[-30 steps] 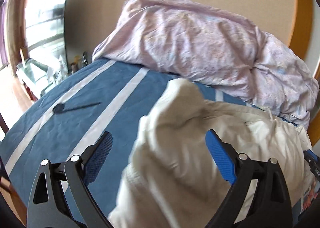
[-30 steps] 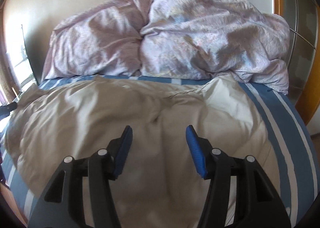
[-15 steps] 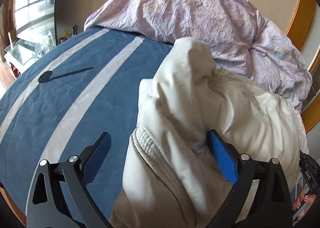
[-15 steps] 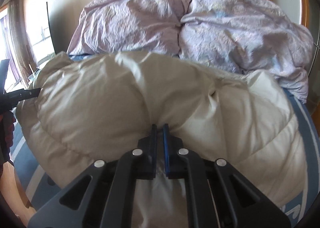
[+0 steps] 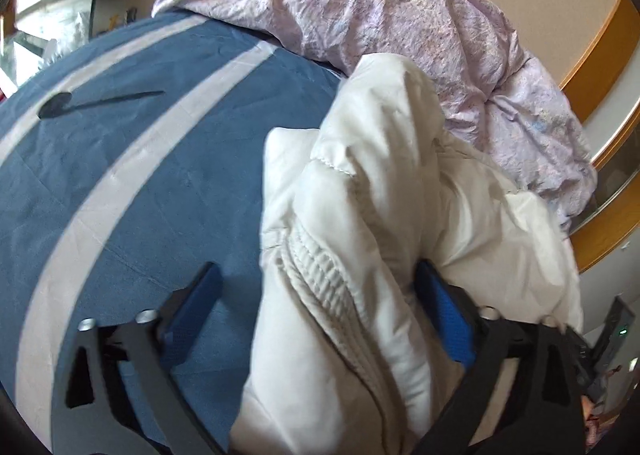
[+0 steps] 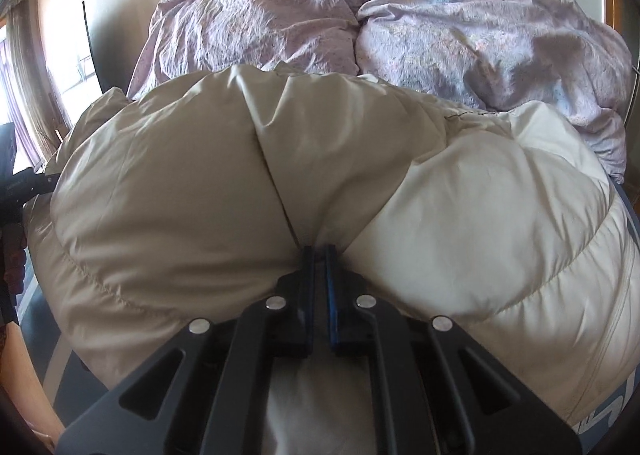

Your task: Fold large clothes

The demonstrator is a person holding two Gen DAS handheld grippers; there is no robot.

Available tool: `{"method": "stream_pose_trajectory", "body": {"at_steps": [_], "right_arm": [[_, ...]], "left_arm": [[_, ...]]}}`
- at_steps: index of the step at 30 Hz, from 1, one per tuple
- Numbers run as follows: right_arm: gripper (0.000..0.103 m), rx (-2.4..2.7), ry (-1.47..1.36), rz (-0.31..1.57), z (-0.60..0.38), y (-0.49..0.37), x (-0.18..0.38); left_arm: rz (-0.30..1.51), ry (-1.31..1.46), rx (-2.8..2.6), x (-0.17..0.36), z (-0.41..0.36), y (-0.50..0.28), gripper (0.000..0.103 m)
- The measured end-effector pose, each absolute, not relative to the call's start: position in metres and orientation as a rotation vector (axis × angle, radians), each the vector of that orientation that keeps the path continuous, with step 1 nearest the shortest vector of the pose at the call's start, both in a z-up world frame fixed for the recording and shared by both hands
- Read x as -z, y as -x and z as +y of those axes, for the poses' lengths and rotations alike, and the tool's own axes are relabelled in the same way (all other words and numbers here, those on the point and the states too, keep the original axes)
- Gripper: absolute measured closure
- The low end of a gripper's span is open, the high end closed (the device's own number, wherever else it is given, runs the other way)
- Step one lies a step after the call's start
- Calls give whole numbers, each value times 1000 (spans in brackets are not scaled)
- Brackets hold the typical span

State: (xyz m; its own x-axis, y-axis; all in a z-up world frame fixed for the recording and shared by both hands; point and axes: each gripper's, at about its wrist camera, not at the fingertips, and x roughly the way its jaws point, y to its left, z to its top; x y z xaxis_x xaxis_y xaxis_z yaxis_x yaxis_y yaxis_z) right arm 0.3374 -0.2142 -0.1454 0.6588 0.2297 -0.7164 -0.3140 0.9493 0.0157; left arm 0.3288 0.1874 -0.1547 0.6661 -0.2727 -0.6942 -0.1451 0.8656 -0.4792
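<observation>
The left gripper (image 5: 316, 319) is angling downward at the bottom of its frame, jaws wide and closing. The right gripper (image 6: 319, 255) is pinching tight, low at centre frame.

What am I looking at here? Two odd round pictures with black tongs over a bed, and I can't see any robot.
There is no robot: a person holds a two-finger gripper in each hand, and a wide-angle camera on each looks along its fingers, hence the round pictures.

One picture comes from the left gripper. Its blue pads stand wide apart and are closing around a bunched edge of the puffy cream jacket; the pad on the picture's left is still clear of the cloth.

The other comes from the right gripper, pinched shut on a fold of that jacket.

The jacket lies on a bed with a blue striped sheet. A crumpled lilac duvet is heaped by the wall.
</observation>
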Motion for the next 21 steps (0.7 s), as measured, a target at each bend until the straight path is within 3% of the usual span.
{"method": "stream_pose_trajectory", "body": {"at_steps": [1, 6, 8, 11, 21], "right_arm": [[96, -309, 113, 794, -214, -338, 145], [96, -307, 116, 794, -214, -337, 145], [96, -307, 117, 795, -214, -337, 145], [96, -305, 118, 794, -214, -337, 146], [96, -287, 116, 806, -215, -339, 145]], "left_arm": [[860, 590, 117, 157, 188, -330, 33], [890, 689, 144, 161, 191, -329, 40], [882, 727, 155, 160, 194, -328, 59], [853, 730, 145, 147, 191, -326, 75], [678, 683, 196, 72, 154, -307, 82]]}}
